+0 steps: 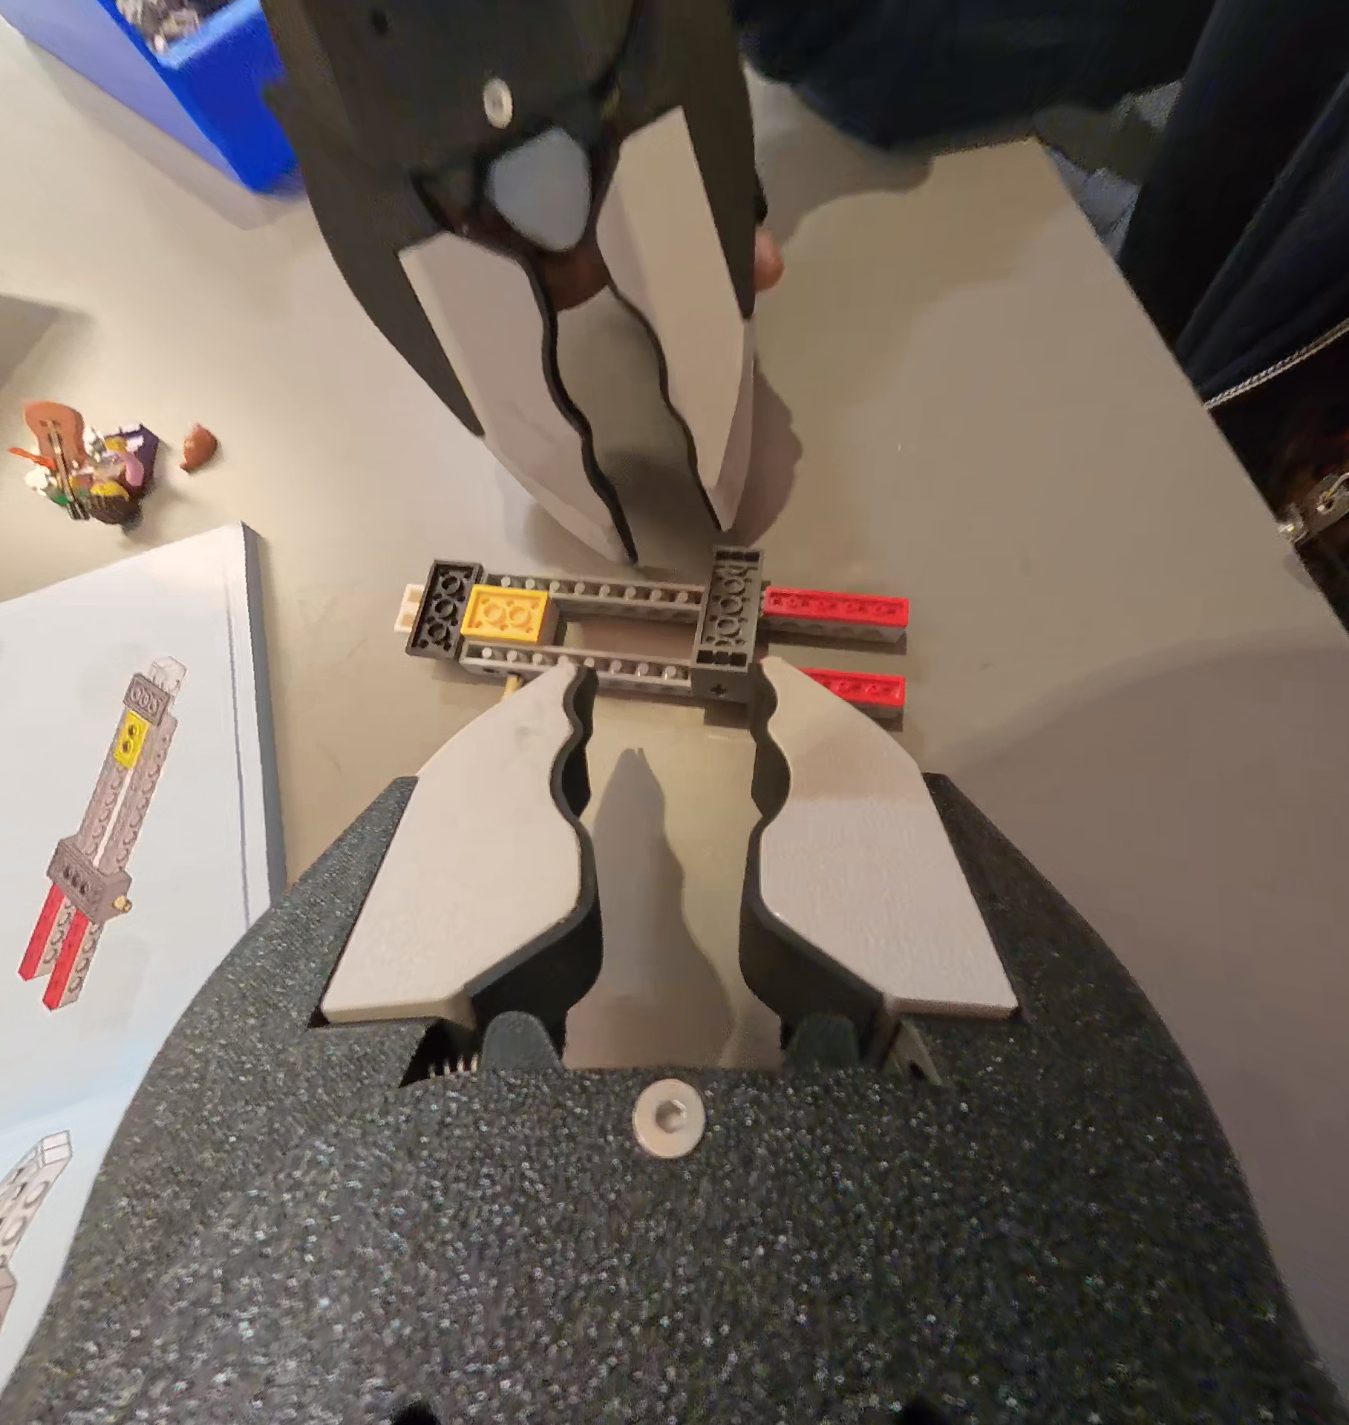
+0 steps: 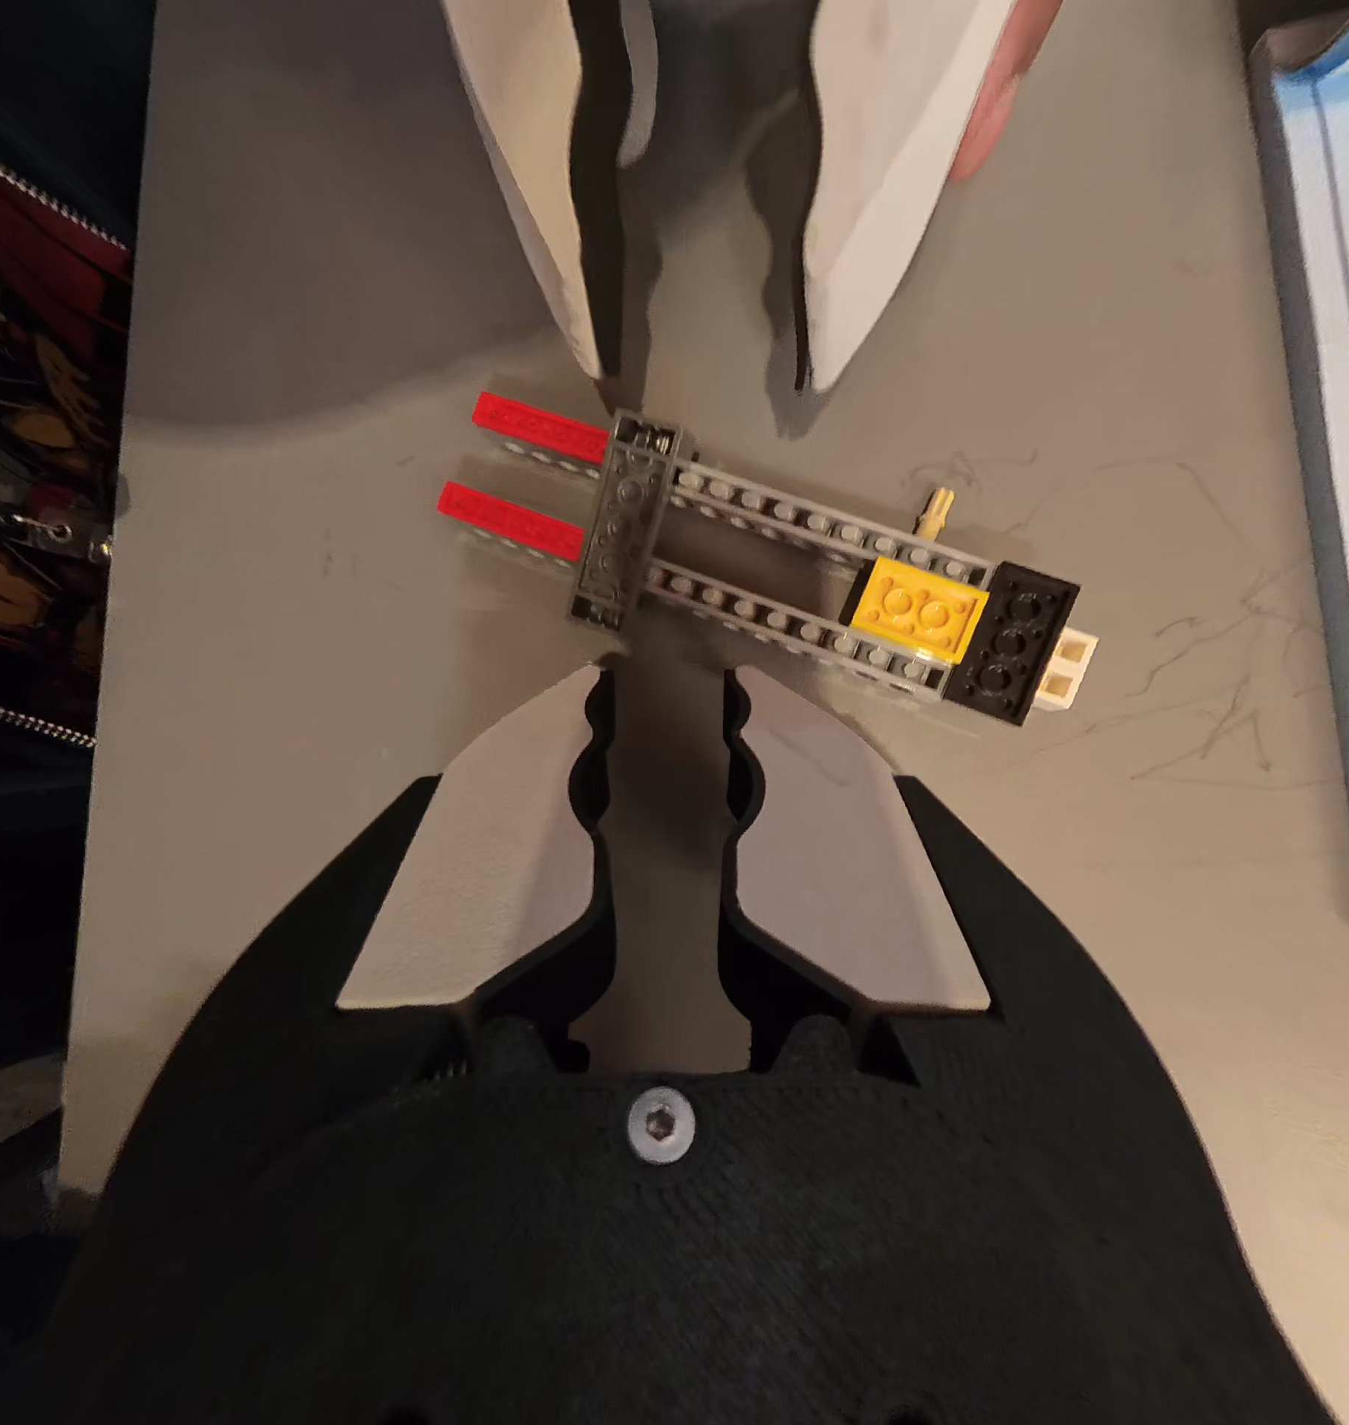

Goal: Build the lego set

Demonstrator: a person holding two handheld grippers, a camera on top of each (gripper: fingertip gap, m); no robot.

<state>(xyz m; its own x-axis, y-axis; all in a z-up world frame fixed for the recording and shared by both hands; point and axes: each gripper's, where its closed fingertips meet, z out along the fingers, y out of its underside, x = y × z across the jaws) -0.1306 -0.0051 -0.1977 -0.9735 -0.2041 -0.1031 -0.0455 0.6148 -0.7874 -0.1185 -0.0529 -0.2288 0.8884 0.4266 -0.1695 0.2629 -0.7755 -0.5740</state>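
Observation:
A brick assembly (image 1: 617,597) lies flat on the grey table (image 1: 964,385). It has two long grey beams, a dark grey cross block (image 1: 729,617), a yellow brick (image 1: 505,613), a black plate, a white end brick and two red-topped beams (image 1: 833,609). My left gripper (image 1: 671,678) is open and empty, its tips at the near beam and cross block. My right gripper (image 1: 679,544) comes from the far side, open and empty, its tips just off the far beam. In the right wrist view the right gripper (image 2: 667,671) stands open before the assembly (image 2: 625,524), and the left gripper (image 2: 702,382) is open behind it.
An open instruction booklet (image 1: 116,771) lies to the left; its edge also shows in the right wrist view (image 2: 1334,463). A blue bin (image 1: 193,92) stands at the far left. A small heap of loose pieces (image 1: 85,463) and a brown piece (image 1: 197,447) lie nearby. The table edge runs close on the right. Some 6 centimeters of space lies between my two pairs of fingers. The yellow brick (image 1: 505,613) lies around 4 centimeters away from my right fingertips. It turns up in the right wrist view (image 2: 916,613) as well.

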